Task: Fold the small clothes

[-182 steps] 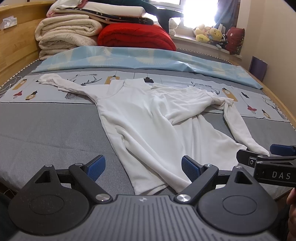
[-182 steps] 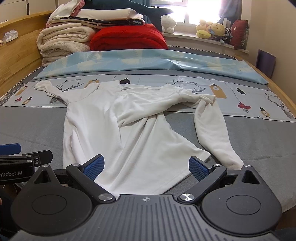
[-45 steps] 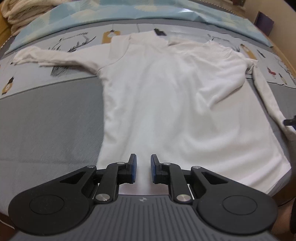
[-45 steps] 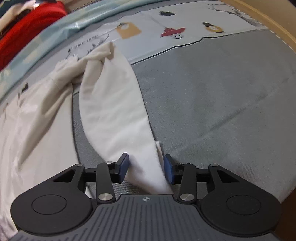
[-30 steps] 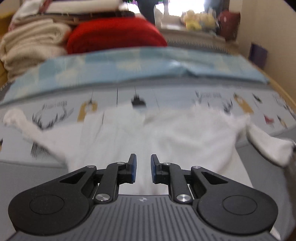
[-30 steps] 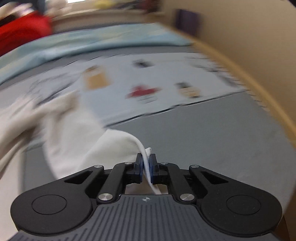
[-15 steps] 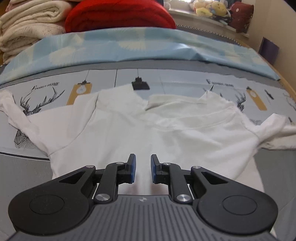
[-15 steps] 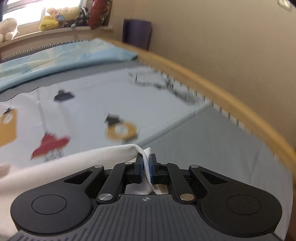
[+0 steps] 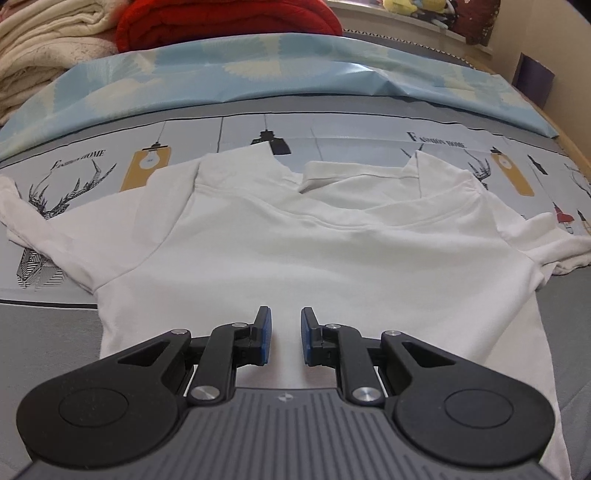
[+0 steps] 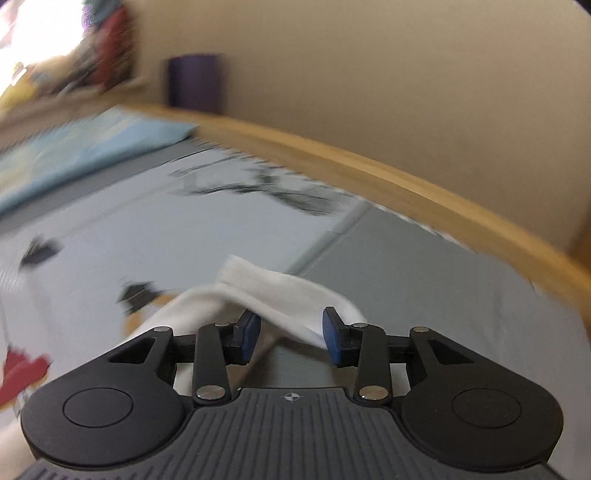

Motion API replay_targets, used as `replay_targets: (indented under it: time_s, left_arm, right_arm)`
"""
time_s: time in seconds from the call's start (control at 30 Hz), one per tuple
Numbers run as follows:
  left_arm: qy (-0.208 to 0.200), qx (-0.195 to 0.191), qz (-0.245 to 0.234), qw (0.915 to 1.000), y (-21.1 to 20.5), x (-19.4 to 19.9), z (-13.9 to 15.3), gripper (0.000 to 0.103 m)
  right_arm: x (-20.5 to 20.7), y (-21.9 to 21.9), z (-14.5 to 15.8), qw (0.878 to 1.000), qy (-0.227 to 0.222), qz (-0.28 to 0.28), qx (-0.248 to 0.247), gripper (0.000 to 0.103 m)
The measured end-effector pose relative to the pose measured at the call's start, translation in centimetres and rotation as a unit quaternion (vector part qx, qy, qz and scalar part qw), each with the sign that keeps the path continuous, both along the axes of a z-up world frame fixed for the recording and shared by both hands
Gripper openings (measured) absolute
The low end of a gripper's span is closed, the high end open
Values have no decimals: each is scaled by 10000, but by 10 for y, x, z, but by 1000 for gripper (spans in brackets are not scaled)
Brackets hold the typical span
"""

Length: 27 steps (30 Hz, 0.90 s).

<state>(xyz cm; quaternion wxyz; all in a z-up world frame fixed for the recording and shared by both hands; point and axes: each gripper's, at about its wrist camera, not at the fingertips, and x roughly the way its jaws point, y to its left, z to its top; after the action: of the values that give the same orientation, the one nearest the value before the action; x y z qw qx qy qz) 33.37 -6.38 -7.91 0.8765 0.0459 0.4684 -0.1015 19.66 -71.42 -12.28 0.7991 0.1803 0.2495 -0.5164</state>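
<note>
A white long-sleeved top (image 9: 314, 258) lies flat on the bed, collar away from me, one sleeve stretched out to the left (image 9: 33, 221). My left gripper (image 9: 283, 339) hovers over its lower middle, jaws a narrow gap apart with only flat cloth seen between them. In the right wrist view the right sleeve's cuff end (image 10: 280, 291) lies on the printed sheet just ahead of my right gripper (image 10: 290, 336). Its jaws stand apart and the cuff lies loose between and ahead of the pads.
A light blue quilt (image 9: 295, 62) runs across the bed behind the top, with a red duvet (image 9: 221, 22) and cream blankets (image 9: 44, 48) stacked behind. The wooden bed rail (image 10: 369, 162) and beige wall (image 10: 406, 74) are close on the right. A purple object (image 10: 194, 79) stands by the wall.
My right gripper carried the sleeve cuff out toward the bed's right side and has now opened, letting the cuff drop. The left gripper stayed over the top's body, moving slightly closer.
</note>
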Motion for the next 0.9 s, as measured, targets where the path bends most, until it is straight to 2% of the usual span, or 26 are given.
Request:
replay_targets:
  time_s: [0.07, 0.13, 0.2, 0.27, 0.4, 0.47, 0.5, 0.53, 0.6, 0.73, 0.8, 0.83, 0.87, 0.9]
  left_arm:
    - [12, -31, 11, 10000, -1, -1, 1, 20]
    - [2, -78, 38, 10000, -2, -1, 3, 20]
    - [-10, -120, 54, 9999, -3, -2, 4, 20]
    - [-10, -146, 44, 9999, -4, -2, 5, 19]
    - [8, -143, 23, 9999, -5, -3, 5, 20]
    - [17, -151, 33, 9999, -5, -3, 5, 20]
    - [17, -156, 33, 9999, -5, -3, 5, 20]
    - [16, -158, 31, 9999, -5, -3, 5, 20]
    - [16, -152, 11, 9999, -6, -4, 5, 20]
    - [32, -130, -42, 9999, -8, -6, 3, 20]
    - [37, -136, -27, 9999, -9, -5, 3, 20]
    - [37, -139, -28, 9999, -9, -5, 3, 20]
    - [33, -140, -32, 9999, -10, -5, 3, 20]
    - [27, -144, -40, 9999, -11, -5, 4, 20]
  right_arm:
    - [-25, -9, -6, 9961, -710, -108, 520, 38]
    - [-45, -13, -10, 9867, -1372, -134, 864, 38]
    - [-56, -12, -10, 9827, -1601, -336, 864, 39]
    - [-64, -10, -3, 9804, -1779, -534, 659, 39]
    - [-63, -3, -1, 9813, -1713, -543, 691, 39]
    - [-47, -5, -9, 9873, -1181, -461, 961, 39]
    - [-42, -7, -16, 9863, -1119, -382, 1150, 39]
    - [-38, -7, -21, 9842, -1227, -277, 1248, 41]
    - [-26, -5, -23, 9893, -1048, -140, 1009, 45]
    - [-9, -9, -26, 9868, -1257, 61, 1021, 65]
    - [2, -6, -25, 9879, -1173, 237, 990, 64]
    - [5, -4, -24, 9874, -1180, 339, 1000, 63]
    - [9, -1, -24, 9863, -1213, 461, 1022, 46]
    - [11, 0, -23, 9836, -1262, 634, 1119, 35]
